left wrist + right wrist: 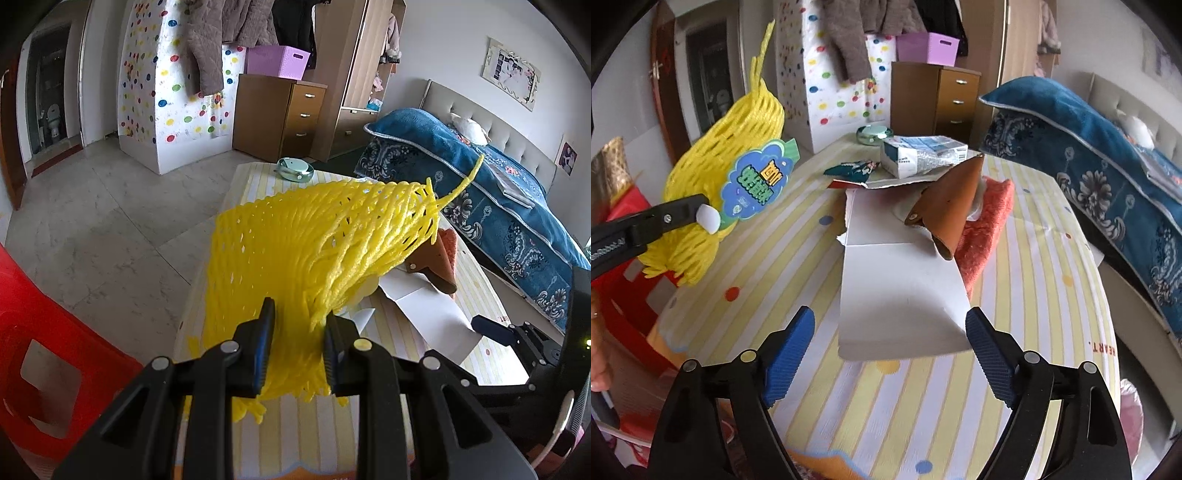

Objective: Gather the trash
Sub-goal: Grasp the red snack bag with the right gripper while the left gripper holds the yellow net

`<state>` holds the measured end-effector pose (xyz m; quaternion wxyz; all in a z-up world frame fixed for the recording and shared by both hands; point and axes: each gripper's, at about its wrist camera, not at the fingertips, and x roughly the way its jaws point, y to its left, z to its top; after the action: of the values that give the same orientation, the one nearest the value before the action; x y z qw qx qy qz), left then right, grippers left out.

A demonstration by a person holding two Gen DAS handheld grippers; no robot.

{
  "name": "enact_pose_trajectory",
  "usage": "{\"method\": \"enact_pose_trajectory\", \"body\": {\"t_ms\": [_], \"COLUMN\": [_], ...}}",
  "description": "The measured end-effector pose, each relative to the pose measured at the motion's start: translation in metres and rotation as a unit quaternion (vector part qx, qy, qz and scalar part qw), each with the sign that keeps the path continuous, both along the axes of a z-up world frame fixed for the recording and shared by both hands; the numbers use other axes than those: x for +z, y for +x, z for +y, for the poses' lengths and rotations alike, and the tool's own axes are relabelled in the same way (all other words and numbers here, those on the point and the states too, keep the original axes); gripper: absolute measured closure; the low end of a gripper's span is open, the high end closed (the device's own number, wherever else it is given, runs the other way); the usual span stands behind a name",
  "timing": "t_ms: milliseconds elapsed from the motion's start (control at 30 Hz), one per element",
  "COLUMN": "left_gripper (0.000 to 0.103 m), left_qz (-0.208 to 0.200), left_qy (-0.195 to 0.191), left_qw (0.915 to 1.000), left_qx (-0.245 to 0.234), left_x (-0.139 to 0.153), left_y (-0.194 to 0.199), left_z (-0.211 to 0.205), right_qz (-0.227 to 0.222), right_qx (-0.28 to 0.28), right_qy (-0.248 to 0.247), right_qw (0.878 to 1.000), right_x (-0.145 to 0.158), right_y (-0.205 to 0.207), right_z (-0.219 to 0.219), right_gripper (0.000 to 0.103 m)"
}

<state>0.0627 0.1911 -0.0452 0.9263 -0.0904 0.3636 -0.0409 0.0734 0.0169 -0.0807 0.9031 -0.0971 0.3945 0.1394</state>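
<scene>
- Left gripper (298, 345) clenched on a yellow foam net (295, 236), lifted off the table (1052, 258); net bunches between the pads and fans out ahead, label tag (757, 181) hanging on it in the right wrist view.
- Right gripper (890, 354) released, jaws spread wide, nothing between them; hovers low over the near edge of a torn white cardboard sheet (901, 295).
- Progress judgement: early to middle. One piece of trash is in hand but not binned; no bin clearly identifiable in either view.
- Left on the table: white cardboard sheet, crumpled dark snack wrapper (851, 170), flattened pale packet (923, 153) at the far side. All likely trash.
- Brown leather pouch (949, 206) lies on the cardboard's far part and against an orange cloth (988, 225); probably not trash, so pulling the cardboard would drag or tip it.
- Small round green tin (873, 134) near the table's far edge; cannot tell if it is trash.
- Edges: cardboard's near edge is slightly lifted off the tablecloth, good entry for the right jaws.
- Room: table front bare, free approach for the right gripper; red plastic stool (48, 369) sits just off the table's left side under the net; bed (1108, 166) close along the right side, tight there.
- Grippers well apart, no clash likely.
</scene>
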Motion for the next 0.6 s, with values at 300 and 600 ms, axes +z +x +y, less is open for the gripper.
{"method": "enact_pose_trajectory", "body": {"t_ms": [300,600], "left_gripper": [0.081,0.081], "left_qz": [0.01,0.013], "left_qy": [-0.007,-0.012], "left_qw": [0.9999,0.9998], "left_qx": [-0.004,0.001], "left_x": [-0.012,-0.011], "left_y": [0.011,0.004], "left_z": [0.006,0.007], "right_qz": [-0.006,-0.009], "right_qx": [-0.015,0.022], "right_qy": [-0.031,-0.081], "right_qw": [0.999,0.996], "right_x": [-0.011,-0.016], "right_y": [0.018,0.012], "right_z": [0.005,0.018], "right_gripper": [0.022,0.02]}}
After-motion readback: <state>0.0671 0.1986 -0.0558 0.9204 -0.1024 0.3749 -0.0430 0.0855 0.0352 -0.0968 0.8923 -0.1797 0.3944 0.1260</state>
